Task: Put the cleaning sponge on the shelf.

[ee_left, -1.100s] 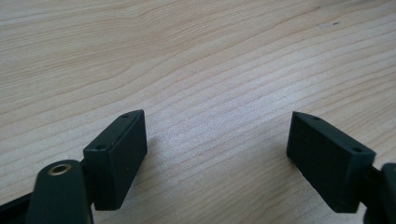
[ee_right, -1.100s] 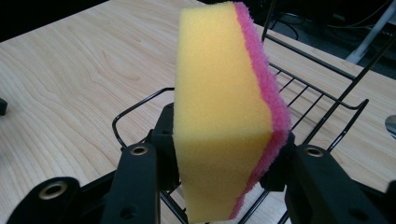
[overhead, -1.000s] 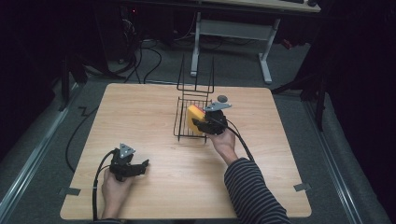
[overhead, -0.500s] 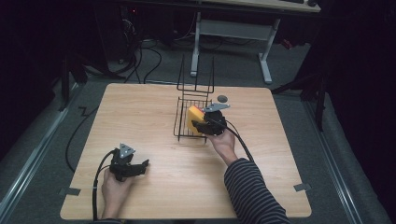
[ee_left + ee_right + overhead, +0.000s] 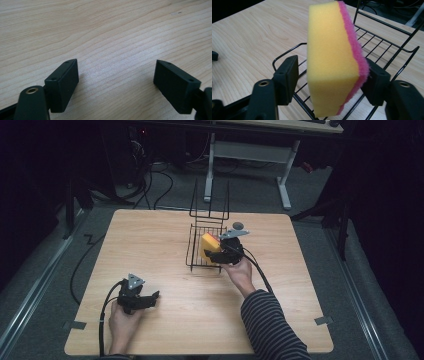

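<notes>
Wooden table (image 5: 160, 250); black wire rack (image 5: 198, 251) standing on it.

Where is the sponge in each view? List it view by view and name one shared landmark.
High view: the yellow-and-pink sponge is just right of centre, at the black wire basket.
Right gripper view: it stands upright at centre, between the jaws, above the basket.
Left gripper view: the wooden table lies between the jaws.
Shared landmark: the wire basket, behind and under the sponge in the right gripper view.
</notes>
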